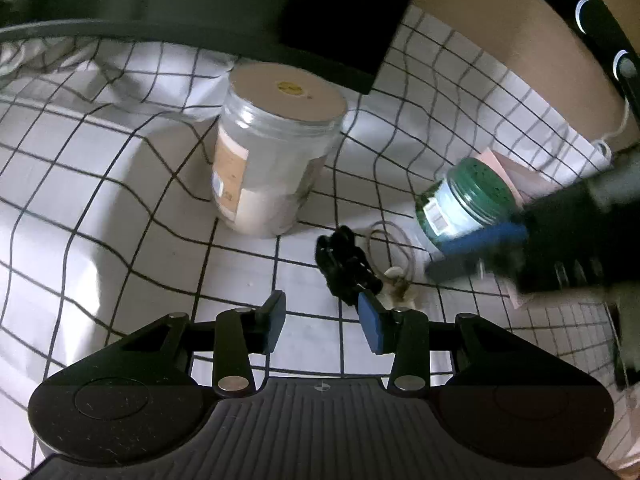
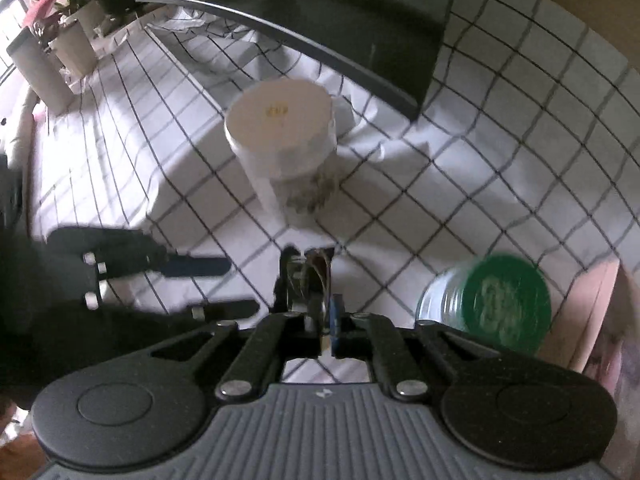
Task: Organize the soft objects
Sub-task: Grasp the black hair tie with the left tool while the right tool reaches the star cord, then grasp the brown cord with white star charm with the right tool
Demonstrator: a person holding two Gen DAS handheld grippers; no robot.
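Observation:
A small black soft item [image 1: 344,264] with a thin cord loop [image 1: 394,246] lies on the checked cloth [image 1: 120,184]. My left gripper [image 1: 322,322] is open just short of it, right pad beside it. My right gripper [image 2: 320,314] has its pads close together around the dark item [image 2: 306,280]; from the left wrist view it [image 1: 472,254] reaches in from the right, blurred. A large clear jar with a pale lid [image 1: 276,148] stands behind. A small jar with a green lid [image 1: 464,200] stands to the right.
A dark box [image 1: 340,28] and a brown board [image 1: 520,48] stand at the back. White pots with plants [image 2: 68,36] line the far left edge. Pink paper [image 1: 512,172] lies behind the green-lidded jar.

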